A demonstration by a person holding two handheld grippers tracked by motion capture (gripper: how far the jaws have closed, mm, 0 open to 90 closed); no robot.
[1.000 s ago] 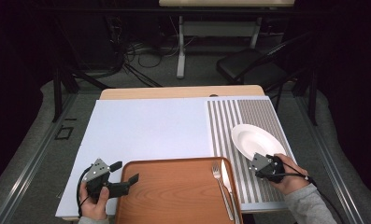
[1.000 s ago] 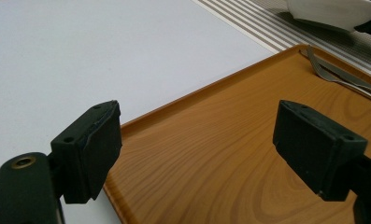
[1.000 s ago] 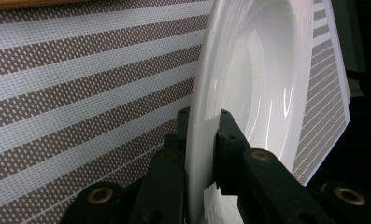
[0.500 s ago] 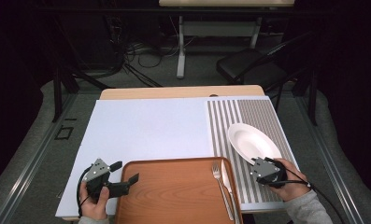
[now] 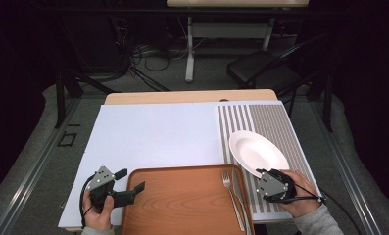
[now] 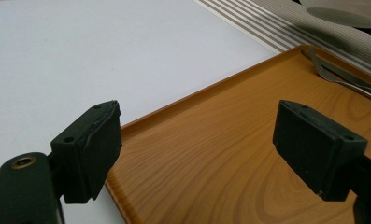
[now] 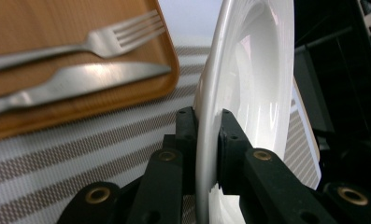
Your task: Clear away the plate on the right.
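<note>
A white plate (image 5: 256, 152) hangs tilted above the striped mat (image 5: 275, 122), its near rim clamped by my right gripper (image 5: 263, 174). In the right gripper view both jaws press on the rim of the plate (image 7: 248, 84). A brown wooden tray (image 5: 182, 205) lies at the table's front, with a fork (image 5: 231, 193) and a knife (image 5: 243, 200) along its right side. My left gripper (image 5: 133, 181) stands open over the tray's left edge; in the left gripper view nothing is between its fingers (image 6: 87, 149), and below them the tray (image 6: 211, 154) is bare.
A white sheet (image 5: 153, 137) covers most of the table, whose wooden far edge (image 5: 187, 96) shows behind it. A dark chair (image 5: 260, 68) and table legs stand beyond. In the right gripper view the fork (image 7: 103, 39) and knife (image 7: 94, 79) lie left of the plate.
My right gripper has carried the plate leftward, toward the tray, and lifted it a little. The left gripper has stayed where it was.
</note>
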